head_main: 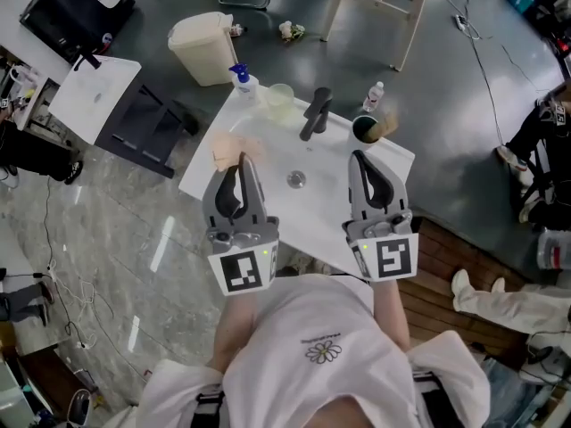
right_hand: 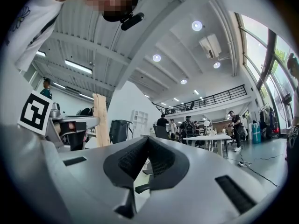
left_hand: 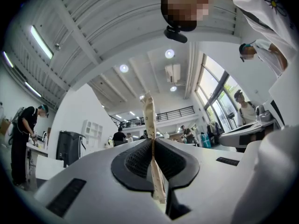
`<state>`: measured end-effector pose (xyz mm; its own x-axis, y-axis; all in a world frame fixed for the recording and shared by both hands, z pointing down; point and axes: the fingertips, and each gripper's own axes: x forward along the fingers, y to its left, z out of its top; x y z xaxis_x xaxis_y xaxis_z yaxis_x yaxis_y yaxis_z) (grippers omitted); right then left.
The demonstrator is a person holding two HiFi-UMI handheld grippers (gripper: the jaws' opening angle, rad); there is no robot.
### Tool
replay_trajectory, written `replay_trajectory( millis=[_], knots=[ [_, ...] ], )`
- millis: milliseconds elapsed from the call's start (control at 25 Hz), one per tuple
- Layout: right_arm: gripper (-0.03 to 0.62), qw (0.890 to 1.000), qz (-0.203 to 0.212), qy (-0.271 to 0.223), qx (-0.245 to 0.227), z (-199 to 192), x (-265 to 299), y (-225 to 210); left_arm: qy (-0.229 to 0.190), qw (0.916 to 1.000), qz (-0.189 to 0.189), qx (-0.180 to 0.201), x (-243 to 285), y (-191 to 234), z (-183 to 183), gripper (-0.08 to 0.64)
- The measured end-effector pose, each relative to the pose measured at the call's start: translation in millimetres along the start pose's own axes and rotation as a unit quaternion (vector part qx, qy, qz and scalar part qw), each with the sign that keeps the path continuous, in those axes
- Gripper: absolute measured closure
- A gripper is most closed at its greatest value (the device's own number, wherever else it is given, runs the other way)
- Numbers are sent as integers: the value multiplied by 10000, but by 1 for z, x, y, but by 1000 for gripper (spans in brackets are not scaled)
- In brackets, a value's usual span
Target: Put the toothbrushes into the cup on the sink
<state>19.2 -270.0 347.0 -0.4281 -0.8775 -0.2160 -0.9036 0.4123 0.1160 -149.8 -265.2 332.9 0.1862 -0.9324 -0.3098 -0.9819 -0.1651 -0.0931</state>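
Observation:
Both grippers are held over the white sink (head_main: 268,163) and tilt up toward the ceiling. My left gripper (head_main: 239,160) (left_hand: 150,141) is shut on a flat tan toothbrush (left_hand: 149,120), seen edge-on between the pads. The same tan stick (right_hand: 100,120) also shows in the right gripper view, at the left. In the head view it appears as a beige patch (head_main: 234,148) by the left fingertips. My right gripper (head_main: 359,157) (right_hand: 147,139) is shut with nothing in it. A dark cup (head_main: 364,130) stands at the sink's back right, with something tan (head_main: 389,126) leaning in it.
A black faucet (head_main: 314,114) rises behind the drain (head_main: 296,179). A pale translucent cup (head_main: 279,99), a blue-topped pump bottle (head_main: 242,80) and a small bottle (head_main: 375,94) stand along the back. A cream bin (head_main: 203,48) stands beyond the sink. People stand to the right.

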Motion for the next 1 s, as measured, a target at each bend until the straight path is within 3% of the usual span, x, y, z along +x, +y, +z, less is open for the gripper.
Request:
replay_trajectory(
  millis=[160, 400, 720, 1000],
  knots=[
    [580, 10000, -12, 89, 20, -1, 4, -2, -467, 9985, -178, 229, 37, 14, 30, 531],
    [580, 9995, -130, 274, 93, -10, 4, -5, -569, 9979, -289, -81, 99, 31, 28, 531],
    [580, 9978, -139, 426, 498, -28, 14, 18, 289, 9978, -575, -181, 166, 30, -91, 531],
    [580, 9894, -169, 1239, 744, -81, -12, 26, 774, 9949, -548, -329, 182, 29, -173, 531]
  ],
)
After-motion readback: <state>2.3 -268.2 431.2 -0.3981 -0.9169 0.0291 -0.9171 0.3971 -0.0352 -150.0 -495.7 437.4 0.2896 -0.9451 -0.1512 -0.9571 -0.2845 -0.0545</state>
